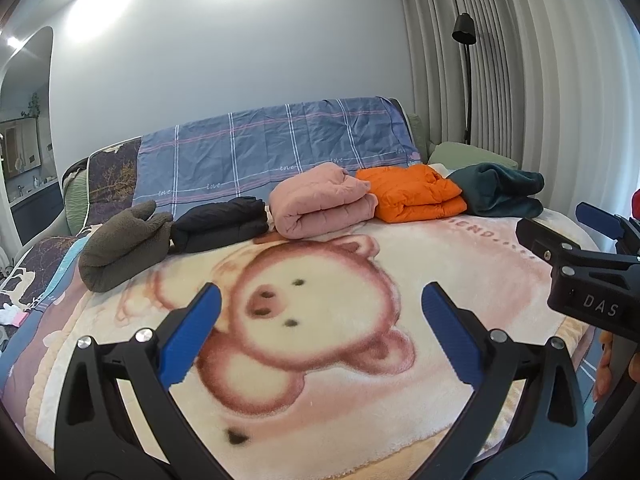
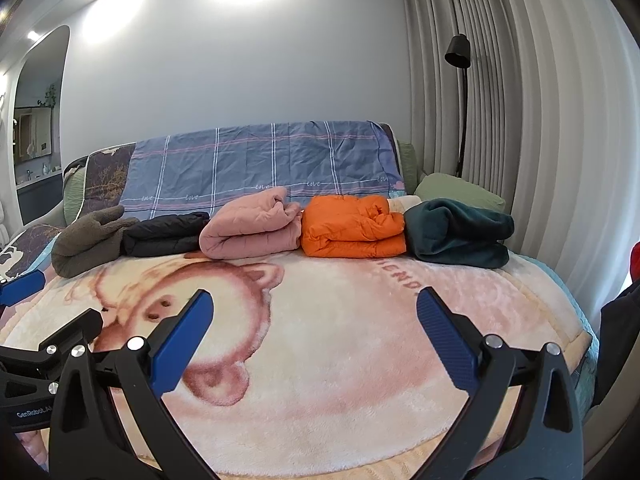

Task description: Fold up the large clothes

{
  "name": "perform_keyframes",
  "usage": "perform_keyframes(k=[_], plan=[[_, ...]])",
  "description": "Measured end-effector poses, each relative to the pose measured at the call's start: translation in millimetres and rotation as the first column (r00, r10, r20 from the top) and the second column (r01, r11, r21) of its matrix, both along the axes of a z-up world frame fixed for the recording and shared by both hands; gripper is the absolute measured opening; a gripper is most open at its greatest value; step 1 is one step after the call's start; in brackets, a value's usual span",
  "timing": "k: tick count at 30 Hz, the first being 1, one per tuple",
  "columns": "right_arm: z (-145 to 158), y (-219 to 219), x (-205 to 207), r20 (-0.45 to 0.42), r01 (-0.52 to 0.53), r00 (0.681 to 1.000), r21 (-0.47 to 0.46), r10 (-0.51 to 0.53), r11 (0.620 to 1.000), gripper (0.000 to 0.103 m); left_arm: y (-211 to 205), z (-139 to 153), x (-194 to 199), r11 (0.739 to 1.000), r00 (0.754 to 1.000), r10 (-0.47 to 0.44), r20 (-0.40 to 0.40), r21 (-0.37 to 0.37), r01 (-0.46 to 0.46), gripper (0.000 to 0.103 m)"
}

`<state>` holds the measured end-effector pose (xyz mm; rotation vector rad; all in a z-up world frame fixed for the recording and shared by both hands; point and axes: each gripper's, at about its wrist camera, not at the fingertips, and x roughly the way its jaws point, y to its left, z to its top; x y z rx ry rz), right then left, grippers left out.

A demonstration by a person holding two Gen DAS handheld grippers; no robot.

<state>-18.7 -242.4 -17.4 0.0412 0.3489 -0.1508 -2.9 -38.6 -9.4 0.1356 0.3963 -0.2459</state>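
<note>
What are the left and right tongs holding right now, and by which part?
Nothing. The left tongs and right tongs both stand open above the bear blanket, with no garment between their fingers.

A bed carries everything here. A fluffy cream and pink blanket printed with a bear covers most of it. Along the far edge of the blanket, by the headboard, five folded garments lie in a row, side by side: a brown fleece nearest the left edge, then a black jacket, a pink quilted coat, an orange padded jacket, and a dark green fleece nearest the right edge. A green pillow sits at the far right corner.
</note>
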Motion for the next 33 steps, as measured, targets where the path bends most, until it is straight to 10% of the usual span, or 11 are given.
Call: perform_keyframes(k=[33], plan=[[-7.0,-1.8,3.7,-0.021,0.000,1.000,-0.002,0.000,1.000,0.102,6.1,-7.8,5.0,1.000,1.000,0.004,-0.022,0.012,-0.003,0.101]])
